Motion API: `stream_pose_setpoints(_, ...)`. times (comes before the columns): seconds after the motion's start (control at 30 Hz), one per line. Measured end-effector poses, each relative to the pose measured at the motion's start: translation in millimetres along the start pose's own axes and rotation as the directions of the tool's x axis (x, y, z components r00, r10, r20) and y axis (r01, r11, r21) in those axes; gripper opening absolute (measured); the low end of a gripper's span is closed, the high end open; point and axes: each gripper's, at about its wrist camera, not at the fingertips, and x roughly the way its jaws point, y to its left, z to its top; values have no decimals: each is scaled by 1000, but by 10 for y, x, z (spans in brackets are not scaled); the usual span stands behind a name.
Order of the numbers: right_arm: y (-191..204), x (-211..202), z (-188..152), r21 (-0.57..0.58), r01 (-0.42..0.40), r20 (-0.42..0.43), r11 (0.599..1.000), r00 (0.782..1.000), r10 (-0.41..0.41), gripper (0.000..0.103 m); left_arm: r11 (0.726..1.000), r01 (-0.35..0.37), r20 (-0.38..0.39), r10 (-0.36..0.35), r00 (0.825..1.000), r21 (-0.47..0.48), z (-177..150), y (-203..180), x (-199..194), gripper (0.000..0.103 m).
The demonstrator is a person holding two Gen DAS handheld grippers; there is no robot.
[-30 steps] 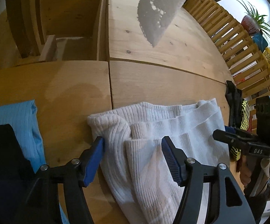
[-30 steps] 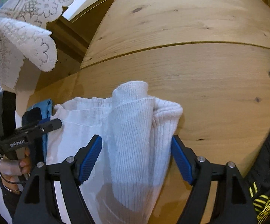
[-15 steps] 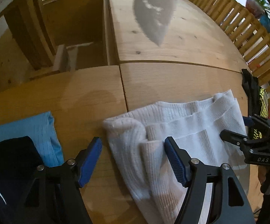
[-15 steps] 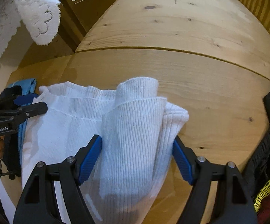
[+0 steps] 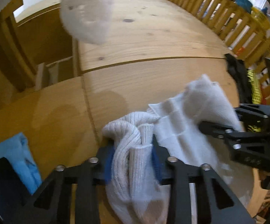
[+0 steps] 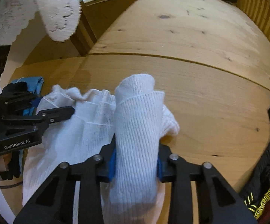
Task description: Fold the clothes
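Folding has barely begun on the white ribbed knit garment (image 6: 135, 123), which lies bunched on the pale wooden plank tabletop (image 6: 190, 37), not yet flat or squared. My right gripper (image 6: 135, 163) is closing on one gathered end of it, the blue pads pressing a thick roll of knit between them. My left gripper (image 5: 133, 163) is closing on the other end, with a wad of the same fabric pinched between its pads. Between the two grips the cloth sags in loose creases. I judge that the real fold, bringing one edge over and smoothing it down, is all still to do.

Both grippers point steeply down at the table, side by side, each visible in the other's view.

Just beside my left gripper lies a light blue cloth (image 5: 21, 155) with something black on top, possibly clothes already handled; I cannot tell. A white lace cloth (image 6: 58, 13) hangs above the far table edge, and a slatted wooden railing (image 5: 218, 22) runs along the right.
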Motion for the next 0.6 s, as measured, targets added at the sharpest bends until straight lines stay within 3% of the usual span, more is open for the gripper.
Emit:
stream_pose_setpoints(0.17, 214, -244, -67, -39, -10, 54, 999, 998, 12, 26, 991, 106, 56, -110, 992, 80, -136, -303, -293, 25)
stream_pose_setpoints(0.3, 450, -629, -112, -97, 60, 137, 993, 990, -46, 25, 983, 130, 117, -145, 982, 127, -178, -473, -754, 23)
stream_pose_setpoints(0.37, 531, -871, -103, -102, 50, 176, 994, 984, -31, 25, 982, 142, 145, -160, 976, 127, -190, -492, -995, 23)
stream_pose_setpoints(0.5, 777, -1567, -138, -146, 104, 327, 984, 944, -51, 24, 979, 108, 254, -150, 955, 175, -154, -635, -1701, 22)
stream_pose_setpoints(0.6, 959, -2088, -222, -180, 160, 440, 971, 896, -66, 24, 968, 58, 358, -145, 922, 244, -272, -851, -2336, 22)
